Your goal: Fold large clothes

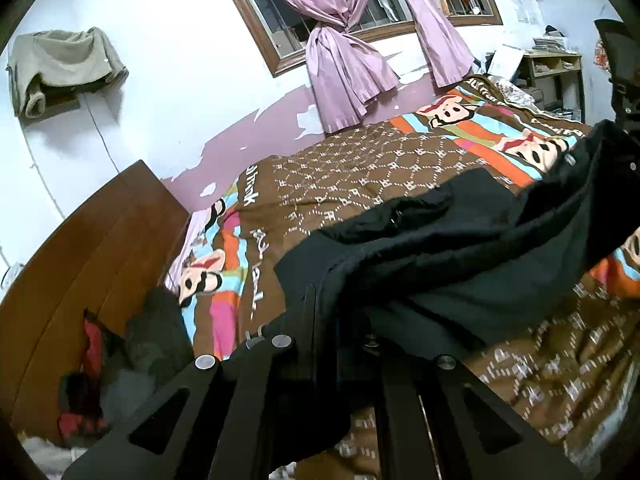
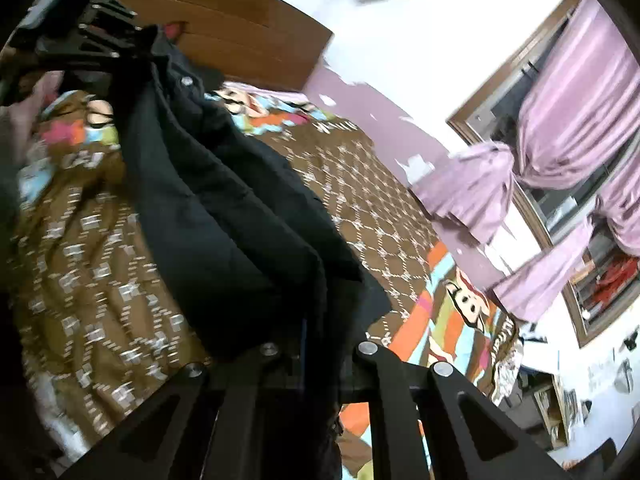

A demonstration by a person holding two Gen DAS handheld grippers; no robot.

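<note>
Left wrist view, from left to right: a wooden headboard [image 1: 92, 248], then the cartoon bedspread [image 1: 344, 160], then the black garment [image 1: 460, 240] strung above it between the two tools. The left gripper [image 1: 340, 320] is clamped on one end of the cloth; the right gripper [image 2: 316, 344] pinches the other end in its own view, jaws narrow on fabric. The span sags in loose folds, so I judge an edge could slip free or crease crookedly when lowered. Bedspread lettering is only partly legible, roughly "frank".
</note>
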